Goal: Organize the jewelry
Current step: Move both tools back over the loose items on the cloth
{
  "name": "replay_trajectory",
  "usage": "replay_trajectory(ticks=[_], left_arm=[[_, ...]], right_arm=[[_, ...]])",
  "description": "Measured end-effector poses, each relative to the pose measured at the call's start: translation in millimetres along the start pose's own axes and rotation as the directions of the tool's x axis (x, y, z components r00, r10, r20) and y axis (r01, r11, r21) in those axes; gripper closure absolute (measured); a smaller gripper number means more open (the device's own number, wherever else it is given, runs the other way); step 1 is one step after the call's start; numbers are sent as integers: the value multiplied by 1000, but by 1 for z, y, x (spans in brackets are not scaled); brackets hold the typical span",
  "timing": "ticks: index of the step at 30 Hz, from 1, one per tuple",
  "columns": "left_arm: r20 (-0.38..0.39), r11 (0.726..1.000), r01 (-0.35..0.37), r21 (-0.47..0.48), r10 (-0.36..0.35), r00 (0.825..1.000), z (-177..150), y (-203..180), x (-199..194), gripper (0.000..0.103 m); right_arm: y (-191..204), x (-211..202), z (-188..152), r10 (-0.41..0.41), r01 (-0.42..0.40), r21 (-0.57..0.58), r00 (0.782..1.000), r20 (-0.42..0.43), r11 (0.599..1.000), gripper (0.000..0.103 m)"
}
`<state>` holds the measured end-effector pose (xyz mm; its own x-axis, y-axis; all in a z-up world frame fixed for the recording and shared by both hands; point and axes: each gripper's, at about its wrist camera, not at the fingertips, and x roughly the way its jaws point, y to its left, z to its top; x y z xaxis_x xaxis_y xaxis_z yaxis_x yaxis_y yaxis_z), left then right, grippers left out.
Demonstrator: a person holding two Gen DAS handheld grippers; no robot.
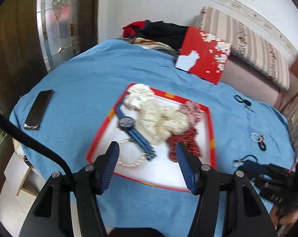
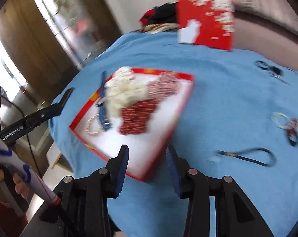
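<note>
A red-rimmed white tray [image 1: 213,130] lies on the blue cloth; it also shows in the right wrist view [image 2: 185,98]. It holds a blue watch [image 1: 127,123], a pearl bracelet [image 1: 138,161], cream scrunchies [image 1: 158,116] and red patterned scrunchies [image 1: 185,140]. My left gripper [image 1: 147,148] is open and empty over the tray's near edge. My right gripper [image 2: 147,150] is open and empty at the tray's near corner. On the cloth to the right lie a white bead bracelet with a dark red one [image 2: 287,124] and a dark cord loop [image 2: 253,156].
A black phone [image 1: 39,108] lies at the left of the blue cloth [image 1: 85,75]. A red box lid [image 1: 205,55] stands at the back, beside a pile of clothes [image 1: 160,31]. Small scissors [image 1: 244,100] lie at the right. A sofa [image 1: 253,45] is behind.
</note>
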<state>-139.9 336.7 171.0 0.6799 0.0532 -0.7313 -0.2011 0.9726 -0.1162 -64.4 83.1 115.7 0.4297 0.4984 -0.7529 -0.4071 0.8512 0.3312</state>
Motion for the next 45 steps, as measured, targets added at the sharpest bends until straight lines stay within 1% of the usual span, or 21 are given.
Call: replay_trajectory(ticks=[2,4,8,13,15,17,19,20,21,23,24,25,27,29,30,33,36,38,39,42,45], left_arm=[[6,1000,23,11,-23,1000,-4,-16,-6,44],[-3,999,45,28,-45,999,-9,-34,-9,44],[-27,995,63,80,-61,998,-19,-67,-11,44],[-68,986,98,138,-89,994,-36,-108,-11,44],[-81,981,113,156,-101,992,-42,-120,-13,44],[-93,976,131,172,-116,989,-48,-132,-15,44],[-100,973,143,181,-126,987,-52,-141,-18,44],[-103,972,145,183,-128,986,-53,-144,-18,44],[-104,971,149,185,-132,986,-54,-147,-20,44],[-104,970,154,190,-136,985,-55,-150,-25,44],[-101,968,153,197,-135,986,-55,-151,-27,42],[-101,968,139,207,-121,988,-56,-152,-27,41],[-106,969,125,212,-104,989,-56,-152,-27,40],[-116,970,124,207,-102,988,-58,-151,-25,39],[-121,971,122,205,-99,988,-59,-150,-22,39],[-159,970,126,208,-94,983,-64,-151,-6,39],[-196,965,142,223,-98,976,-69,-158,14,39],[-218,957,157,246,-103,971,-71,-168,29,39],[-224,952,164,258,-106,969,-70,-174,35,39],[-235,930,180,320,-106,966,-66,-198,58,39],[-253,890,226,396,-131,959,-61,-227,85,39]], right_arm=[[-20,-20,-1,-47,47,19,999,19,999,60],[-50,-47,-4,-99,95,71,994,53,993,60],[-87,-83,-20,-147,132,145,984,98,981,56],[-120,-99,-62,-185,167,207,980,69,964,56],[-130,-101,-74,-189,172,229,980,57,958,56],[-137,-105,-77,-192,174,245,980,54,954,56],[-140,-113,-63,-189,165,256,979,72,952,56],[-138,-123,-50,-184,155,249,978,98,956,56],[-129,-137,-30,-174,139,218,974,148,966,56],[-110,-155,-3,-153,120,159,966,211,980,54],[-97,-168,12,-126,99,116,959,254,988,47],[-90,-174,19,-107,84,94,953,283,992,41],[-84,-178,25,-82,63,71,948,308,995,40],[-89,-173,19,-96,75,80,948,304,994,40],[-99,-165,12,-119,91,111,949,291,990,40],[-142,-135,-18,-149,101,240,969,194,965,40],[-182,-111,-54,-210,163,336,972,109,928,41],[-204,-102,-74,-229,187,380,971,70,906,41],[-216,-98,-85,-237,196,406,970,53,893,41],[-237,-93,-100,-245,205,450,969,32,869,41],[-251,-89,-99,-251,209,458,968,31,864,42]])
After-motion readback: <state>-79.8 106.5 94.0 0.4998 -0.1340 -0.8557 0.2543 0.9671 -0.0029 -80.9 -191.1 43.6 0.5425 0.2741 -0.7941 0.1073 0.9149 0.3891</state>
